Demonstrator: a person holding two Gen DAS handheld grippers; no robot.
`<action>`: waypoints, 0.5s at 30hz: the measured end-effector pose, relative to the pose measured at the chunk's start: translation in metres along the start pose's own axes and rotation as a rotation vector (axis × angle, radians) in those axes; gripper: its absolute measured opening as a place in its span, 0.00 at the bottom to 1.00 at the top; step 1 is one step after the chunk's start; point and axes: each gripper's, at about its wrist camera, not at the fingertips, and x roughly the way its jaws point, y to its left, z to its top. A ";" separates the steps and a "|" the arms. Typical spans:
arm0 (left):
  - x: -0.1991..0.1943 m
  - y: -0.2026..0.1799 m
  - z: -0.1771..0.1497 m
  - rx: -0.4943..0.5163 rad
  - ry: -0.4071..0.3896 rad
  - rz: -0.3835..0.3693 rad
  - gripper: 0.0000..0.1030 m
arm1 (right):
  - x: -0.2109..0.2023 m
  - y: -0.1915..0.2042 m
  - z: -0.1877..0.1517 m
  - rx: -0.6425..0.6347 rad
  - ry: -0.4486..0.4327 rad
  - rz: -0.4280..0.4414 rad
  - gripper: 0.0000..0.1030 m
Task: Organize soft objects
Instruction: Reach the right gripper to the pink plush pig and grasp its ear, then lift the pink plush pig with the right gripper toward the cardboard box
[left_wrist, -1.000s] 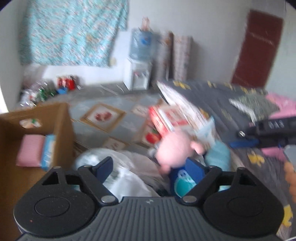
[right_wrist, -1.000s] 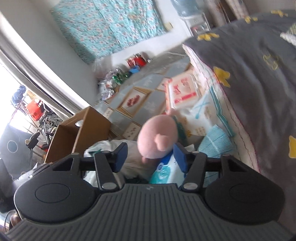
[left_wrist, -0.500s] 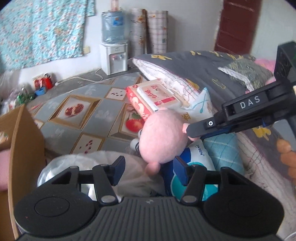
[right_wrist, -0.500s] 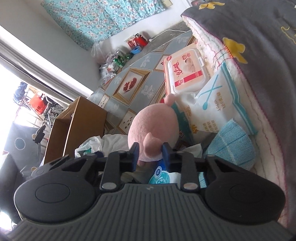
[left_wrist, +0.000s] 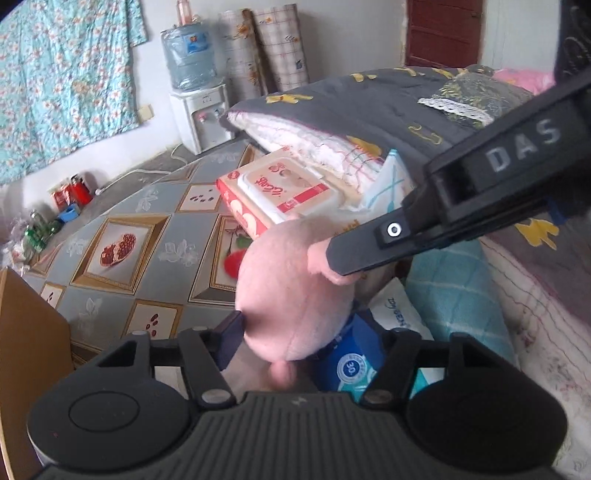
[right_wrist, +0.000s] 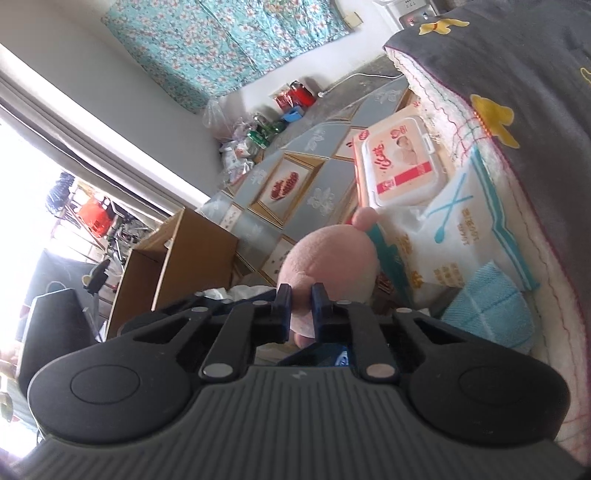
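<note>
While my right gripper (right_wrist: 301, 306) pinches the pink plush (right_wrist: 328, 258), my left gripper (left_wrist: 314, 343) gapes just below it.

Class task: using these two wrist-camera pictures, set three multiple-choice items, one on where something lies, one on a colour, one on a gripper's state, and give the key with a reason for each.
1. Where is the wipes pack with the red label?
A. inside the cardboard box
B. leaning by the edge of the grey quilt
C. on the water dispenser

2. What colour is the plush toy?
A. pink
B. green
C. black

3. What is the right hand-held gripper doing?
A. hanging open
B. shut on a towel
C. shut on the plush toy

Key: B, the wipes pack rests beside the grey quilt; A, the plush toy is pink; C, the right hand-held gripper pinches a nub of it.
</note>
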 end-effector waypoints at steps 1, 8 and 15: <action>0.002 0.001 0.000 -0.010 0.004 0.003 0.58 | 0.000 0.000 0.001 0.007 -0.003 0.010 0.07; -0.006 0.005 0.000 -0.046 -0.037 0.014 0.52 | -0.005 0.005 0.009 0.018 -0.026 0.062 0.06; -0.045 0.014 0.006 -0.088 -0.109 0.026 0.51 | -0.027 0.042 0.012 -0.039 -0.061 0.119 0.06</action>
